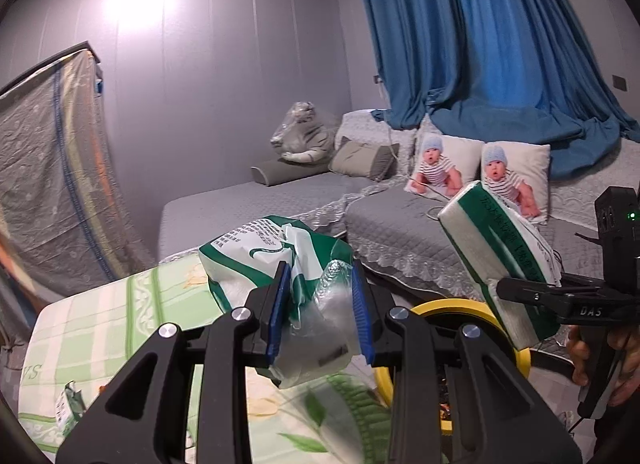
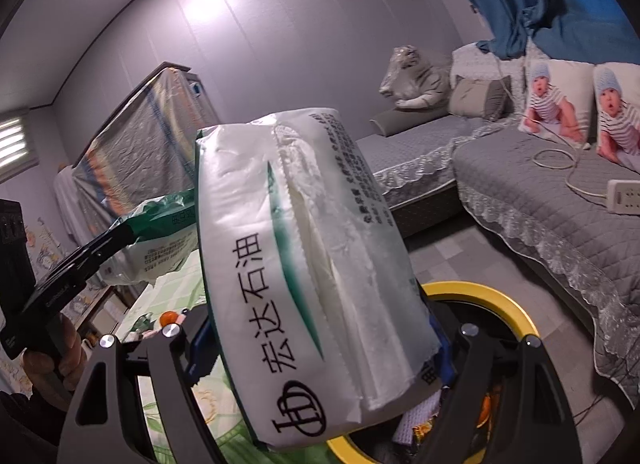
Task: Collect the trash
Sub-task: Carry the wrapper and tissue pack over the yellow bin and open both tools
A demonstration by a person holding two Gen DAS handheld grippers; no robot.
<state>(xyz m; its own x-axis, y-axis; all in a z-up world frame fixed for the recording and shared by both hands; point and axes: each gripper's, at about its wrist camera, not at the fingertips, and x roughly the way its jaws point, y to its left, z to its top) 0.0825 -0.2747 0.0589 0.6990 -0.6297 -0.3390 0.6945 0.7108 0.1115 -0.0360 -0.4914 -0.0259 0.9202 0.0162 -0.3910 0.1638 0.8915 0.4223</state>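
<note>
My left gripper (image 1: 322,306) is shut on a crumpled green-and-white tissue wrapper (image 1: 276,260) with clear plastic, held above the green-patterned table (image 1: 104,328). It also shows in the right wrist view (image 2: 160,240). My right gripper (image 2: 320,348) is shut on a fuller green-and-white tissue pack (image 2: 308,264), held above the yellow-rimmed trash bin (image 2: 500,304). The pack (image 1: 496,260) and the bin (image 1: 452,308) also show in the left wrist view, right of my left gripper. The bin holds several wrappers.
A grey corner sofa (image 1: 400,232) with baby-print pillows (image 1: 444,168) stands behind, under a blue curtain (image 1: 500,44). A power strip (image 2: 624,196) lies on the sofa. A small carton (image 1: 68,404) lies on the table. A covered rack (image 1: 52,168) stands at left.
</note>
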